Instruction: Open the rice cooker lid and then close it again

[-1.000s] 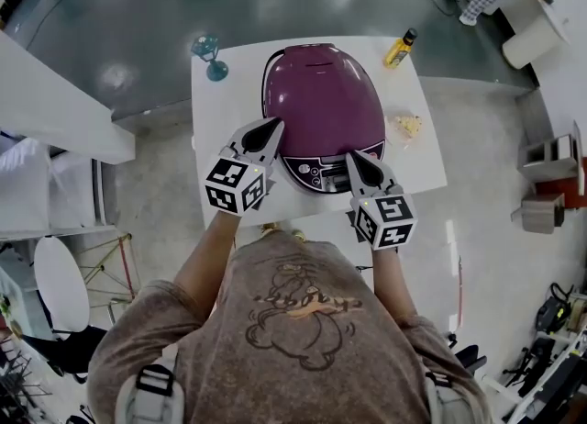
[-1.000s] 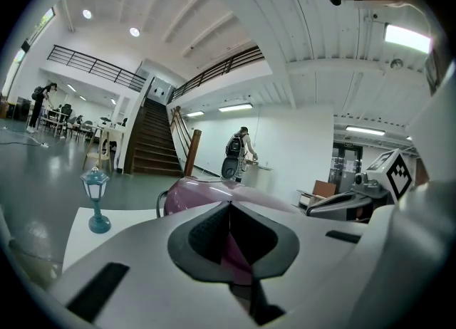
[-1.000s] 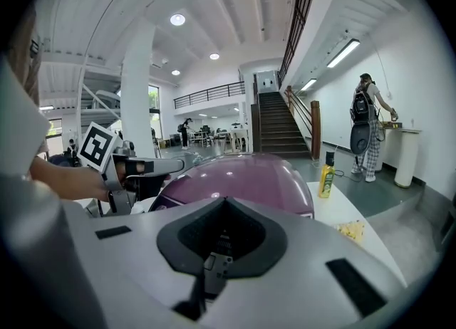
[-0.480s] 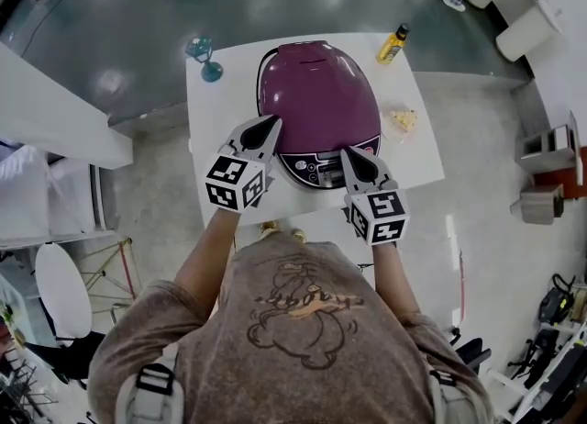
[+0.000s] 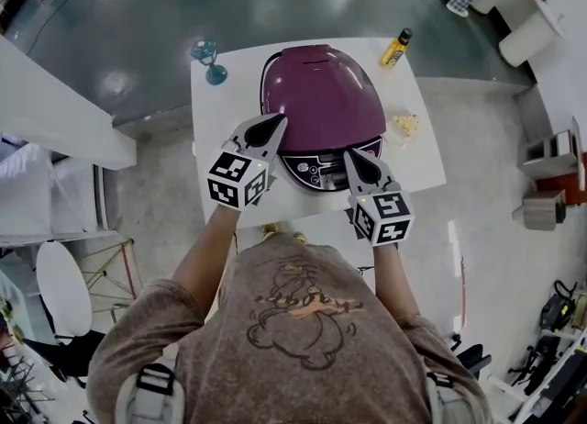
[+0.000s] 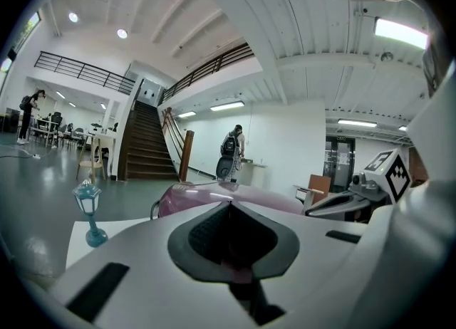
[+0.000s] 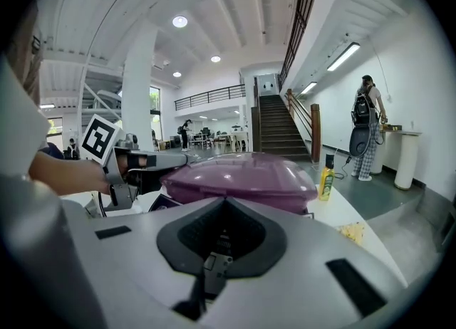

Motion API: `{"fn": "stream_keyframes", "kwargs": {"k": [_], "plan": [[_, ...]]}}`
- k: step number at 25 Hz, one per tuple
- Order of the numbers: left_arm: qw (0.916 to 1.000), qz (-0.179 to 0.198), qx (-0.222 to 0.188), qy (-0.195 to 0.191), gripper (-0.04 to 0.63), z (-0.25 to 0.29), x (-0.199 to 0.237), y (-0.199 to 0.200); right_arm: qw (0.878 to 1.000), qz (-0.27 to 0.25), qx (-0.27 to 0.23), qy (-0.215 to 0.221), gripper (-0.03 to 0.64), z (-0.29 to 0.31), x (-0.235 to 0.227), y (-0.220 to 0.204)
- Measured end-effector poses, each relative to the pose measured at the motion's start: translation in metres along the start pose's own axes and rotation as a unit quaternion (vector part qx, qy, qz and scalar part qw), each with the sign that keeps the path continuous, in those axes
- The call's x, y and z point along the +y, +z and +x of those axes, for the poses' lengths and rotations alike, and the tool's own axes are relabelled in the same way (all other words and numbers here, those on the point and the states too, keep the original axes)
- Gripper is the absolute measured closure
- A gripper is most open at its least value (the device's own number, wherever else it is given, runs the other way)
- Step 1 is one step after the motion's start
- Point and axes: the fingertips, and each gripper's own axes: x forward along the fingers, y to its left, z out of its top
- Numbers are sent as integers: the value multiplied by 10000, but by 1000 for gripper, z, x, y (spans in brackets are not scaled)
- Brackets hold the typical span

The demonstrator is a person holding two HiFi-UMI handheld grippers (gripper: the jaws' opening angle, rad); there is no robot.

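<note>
The purple rice cooker [image 5: 321, 101] stands on the white table [image 5: 225, 128] with its lid down. Its control panel [image 5: 323, 171] faces me. My left gripper [image 5: 275, 120] is shut, and its tip lies against the lid's left front edge. My right gripper [image 5: 351, 155] is also shut and empty, with its tip over the panel's right end. In the left gripper view the closed jaws [image 6: 229, 205] point across the lid [image 6: 206, 194]. Looking along the right gripper [image 7: 226, 201], I see the lid [image 7: 242, 174] just ahead and the left gripper to its left.
A teal lantern ornament [image 5: 209, 55] stands at the table's far left corner. A yellow bottle [image 5: 399, 48] is at the far right corner. A crumbly yellowish scrap [image 5: 406, 125] lies right of the cooker. A person with a backpack [image 7: 363, 117] stands far off.
</note>
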Motion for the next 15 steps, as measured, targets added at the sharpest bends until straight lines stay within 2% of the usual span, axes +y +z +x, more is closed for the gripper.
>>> {"fn": "stream_keyframes", "kwargs": {"k": [5, 15], "plan": [[9989, -28, -463, -31, 574, -1, 9, 42, 10000, 12, -31, 19, 612, 2, 0, 1], [9983, 0, -529, -231, 574, 9, 23, 89, 10000, 47, -46, 70, 612, 1, 0, -2]]}}
